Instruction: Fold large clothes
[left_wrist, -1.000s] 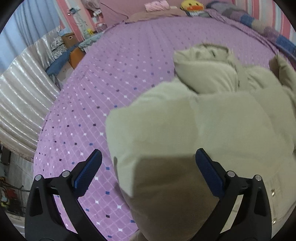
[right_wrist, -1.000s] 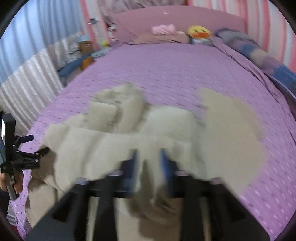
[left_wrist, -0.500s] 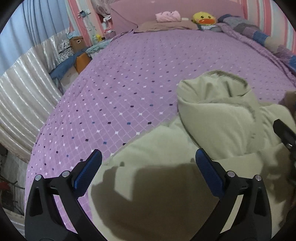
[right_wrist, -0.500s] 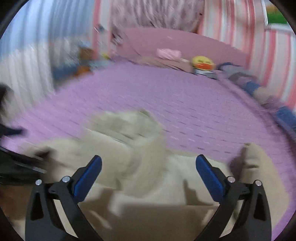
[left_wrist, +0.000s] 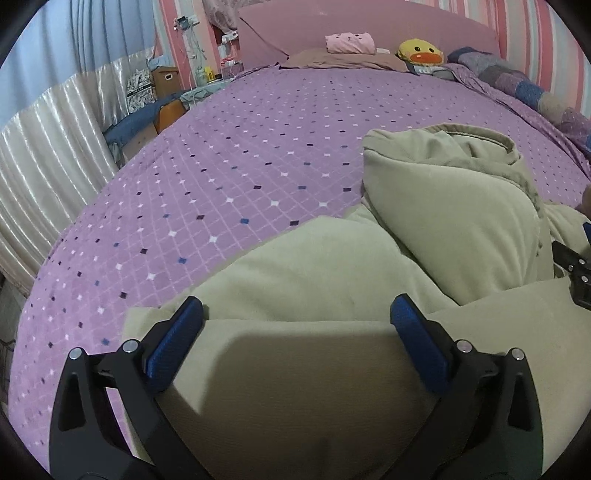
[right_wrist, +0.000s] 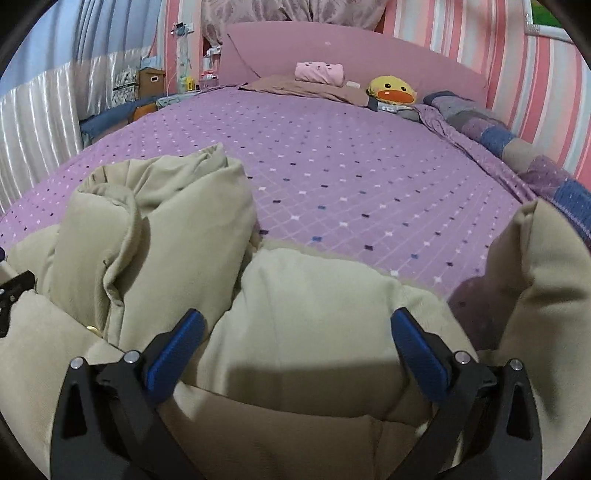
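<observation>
While both claws gape, left claw (left_wrist: 297, 334), right claw (right_wrist: 298, 338), beige coat (right_wrist: 317, 295) beneath

Beige coat (left_wrist: 424, 229) on purple bed (left_wrist: 258, 147)

My gripper pads (left_wrist: 177, 343) are textured blue rubber on matt black plastic. Jacket (right_wrist: 306, 306): soft matt beige cloth. Far-left curtain (left_wrist: 48, 162): glossy satin.

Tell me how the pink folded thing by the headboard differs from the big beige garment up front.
The pink folded cloth is a small, tidy bundle resting on a brown pillow; the beige padded coat is bulky and lies in loose, puffy folds. The pink one sits far off by the headboard, while the coat lies under both open claws, left claw and right claw. Both lie on the purple bedspread's bed.
</observation>
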